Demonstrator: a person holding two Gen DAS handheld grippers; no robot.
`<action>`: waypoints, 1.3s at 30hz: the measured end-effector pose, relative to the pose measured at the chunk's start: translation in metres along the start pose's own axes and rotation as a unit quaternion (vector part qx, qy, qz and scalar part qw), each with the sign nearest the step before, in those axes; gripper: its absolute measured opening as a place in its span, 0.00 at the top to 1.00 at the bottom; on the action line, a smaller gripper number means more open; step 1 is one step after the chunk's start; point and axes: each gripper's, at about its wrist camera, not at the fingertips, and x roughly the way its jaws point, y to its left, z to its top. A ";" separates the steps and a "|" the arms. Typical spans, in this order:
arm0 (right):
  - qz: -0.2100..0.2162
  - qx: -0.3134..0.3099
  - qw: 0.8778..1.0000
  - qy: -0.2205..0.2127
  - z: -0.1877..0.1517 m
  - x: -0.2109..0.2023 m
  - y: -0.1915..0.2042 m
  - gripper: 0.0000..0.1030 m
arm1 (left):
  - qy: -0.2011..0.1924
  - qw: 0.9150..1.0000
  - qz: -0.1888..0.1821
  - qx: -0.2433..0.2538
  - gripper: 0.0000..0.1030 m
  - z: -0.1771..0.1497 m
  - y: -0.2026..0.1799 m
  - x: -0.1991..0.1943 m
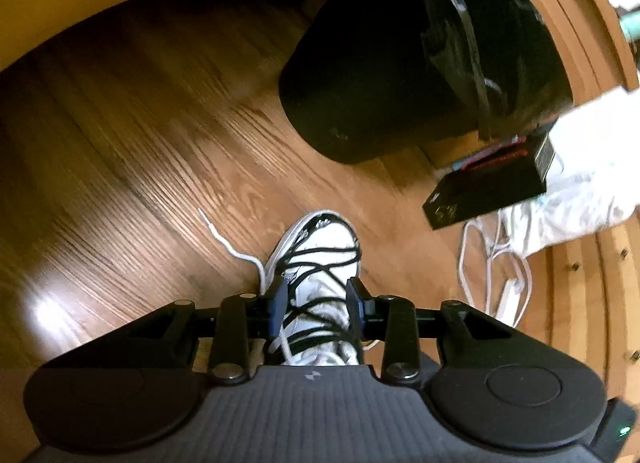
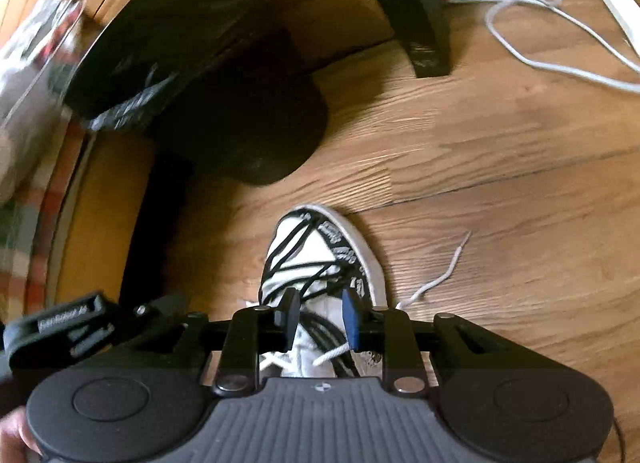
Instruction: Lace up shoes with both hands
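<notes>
A white shoe (image 1: 316, 263) with black cord lines across its upper stands on the wood floor, toe pointing away. My left gripper (image 1: 320, 297) hovers over its laced part with the jaws apart and nothing pinched between the blue pads. One white lace end (image 1: 228, 247) trails loose on the floor to the shoe's left. In the right wrist view the same shoe (image 2: 320, 259) lies below my right gripper (image 2: 320, 309), which is open above the tongue. A white lace (image 2: 330, 355) passes under its right pad without being pinched. Another lace end (image 2: 440, 275) lies loose on the floor at the right.
A black bin (image 1: 380, 75) with a shiny liner stands just beyond the shoe. A black box (image 1: 488, 191) and white cables (image 1: 496, 263) lie on the floor to the right, by white fabric (image 1: 580, 183). Wooden furniture edges run along the right. The other gripper (image 2: 64, 327) shows at the left.
</notes>
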 end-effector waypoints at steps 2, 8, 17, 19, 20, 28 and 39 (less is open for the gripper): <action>-0.006 -0.028 1.000 0.010 -0.003 0.003 0.007 0.72 | 0.000 0.999 0.009 0.035 0.59 -0.004 -0.008 0.000; -0.004 -0.071 0.997 0.027 -0.009 0.000 0.009 0.72 | 0.024 0.991 0.025 0.132 0.57 -0.023 -0.030 0.010; -0.018 -0.122 0.991 0.048 -0.019 -0.007 0.005 0.72 | 0.028 0.981 0.043 0.186 0.53 -0.044 -0.037 -0.006; -0.019 -0.134 0.989 0.051 -0.022 -0.008 0.007 0.72 | 0.033 0.981 0.052 0.183 0.53 -0.045 -0.031 -0.009; -0.020 -0.140 0.989 0.052 -0.024 -0.008 0.009 0.72 | 0.044 0.981 0.054 0.179 0.53 -0.044 -0.029 -0.009; -0.016 -0.175 0.980 0.097 -0.039 0.005 0.020 0.72 | 0.081 0.970 0.060 0.222 0.70 -0.058 -0.029 0.012; -0.016 -0.173 0.981 0.083 -0.040 0.013 0.027 0.69 | 0.075 0.965 0.058 0.243 0.79 -0.050 -0.031 0.025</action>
